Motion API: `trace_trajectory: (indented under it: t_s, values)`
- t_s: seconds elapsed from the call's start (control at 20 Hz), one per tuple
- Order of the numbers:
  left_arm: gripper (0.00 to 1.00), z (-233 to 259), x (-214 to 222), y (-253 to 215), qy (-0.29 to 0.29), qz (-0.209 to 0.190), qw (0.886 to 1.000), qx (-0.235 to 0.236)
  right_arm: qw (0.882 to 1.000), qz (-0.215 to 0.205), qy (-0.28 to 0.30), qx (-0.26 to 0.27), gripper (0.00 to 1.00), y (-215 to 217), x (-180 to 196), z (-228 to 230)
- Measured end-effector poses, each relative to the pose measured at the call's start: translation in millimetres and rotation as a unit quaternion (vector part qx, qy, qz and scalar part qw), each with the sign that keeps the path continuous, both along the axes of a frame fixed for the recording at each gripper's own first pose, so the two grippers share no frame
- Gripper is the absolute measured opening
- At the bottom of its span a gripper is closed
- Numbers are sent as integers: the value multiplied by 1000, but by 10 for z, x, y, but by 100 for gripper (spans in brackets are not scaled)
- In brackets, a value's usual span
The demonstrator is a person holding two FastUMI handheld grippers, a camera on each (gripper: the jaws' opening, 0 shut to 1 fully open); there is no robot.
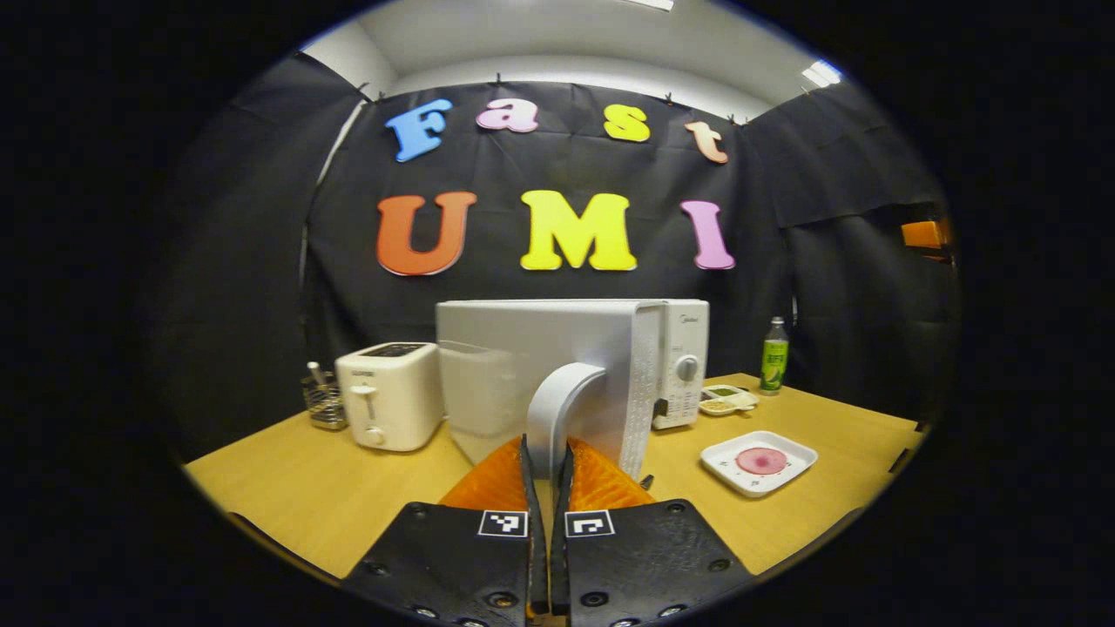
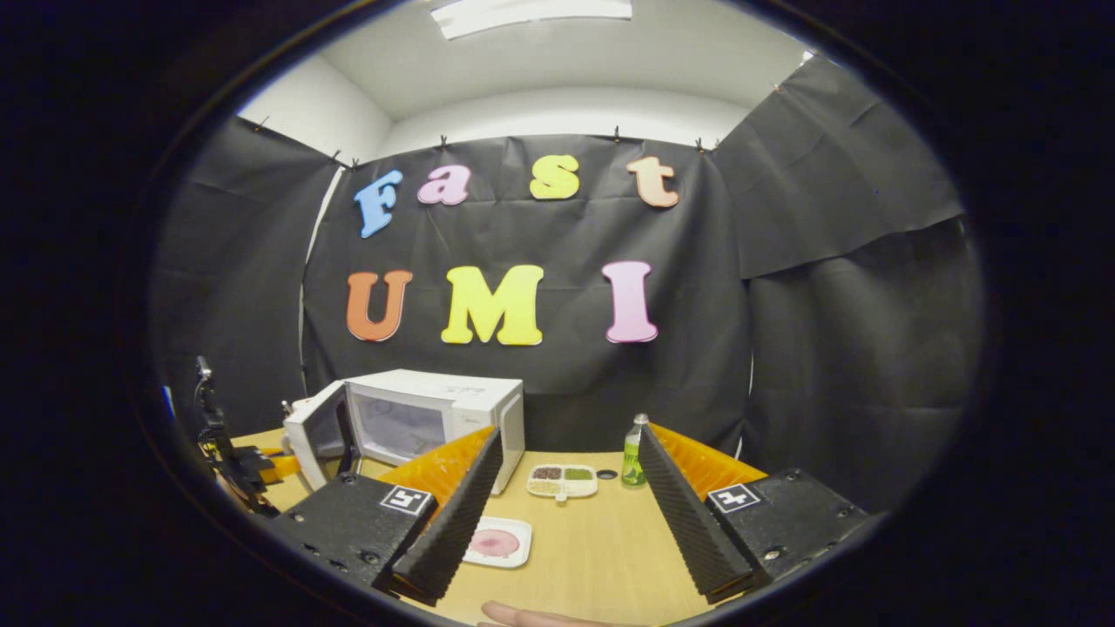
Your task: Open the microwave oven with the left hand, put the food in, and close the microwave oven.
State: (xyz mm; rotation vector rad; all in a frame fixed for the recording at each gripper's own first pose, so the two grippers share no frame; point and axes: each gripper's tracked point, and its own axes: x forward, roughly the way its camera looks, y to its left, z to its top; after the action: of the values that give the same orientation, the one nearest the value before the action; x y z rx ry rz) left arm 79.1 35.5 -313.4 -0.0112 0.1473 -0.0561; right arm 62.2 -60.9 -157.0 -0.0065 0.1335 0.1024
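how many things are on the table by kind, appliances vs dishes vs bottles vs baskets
Appliances: 2, the white microwave oven with its door open and the cream toaster.
Dishes: 2, the square white plate with pink food and the divided white snack tray.
Bottles: 1, the green bottle.
Baskets: 1, the wire utensil basket.
Total: 6

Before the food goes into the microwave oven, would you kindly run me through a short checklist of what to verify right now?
1. Left hand-held gripper closed on the door handle: ok, both fingers press on it.
2. Microwave door swung open: ok, the cavity is exposed in the right gripper view.
3. Right hand-held gripper open for the pickup: ok, fingers spread wide with nothing between them.
4. Food on the white square plate: ok, the pink slice lies flat on the wooden table.
5. Door open wide enough for the plate to pass: cannot tell.
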Motion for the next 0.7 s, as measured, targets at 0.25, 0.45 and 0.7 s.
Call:
trace_trajectory:
  t_s: [0.25, 0.45, 0.7]
  values:
    - [80, 23, -186, 528, 17, -30, 999, -18, 1000, 8, 30, -1, 100, 117, 124, -176]
    - [77, 232, -381, 985, 25, 32, 999, -16, 998, 22, 57, -7, 90, 242, 185, -327]
    - [95, 654, -665, 1028, 26, 62, 998, 9, 994, 21, 107, -29, 100, 200, 458, -581]
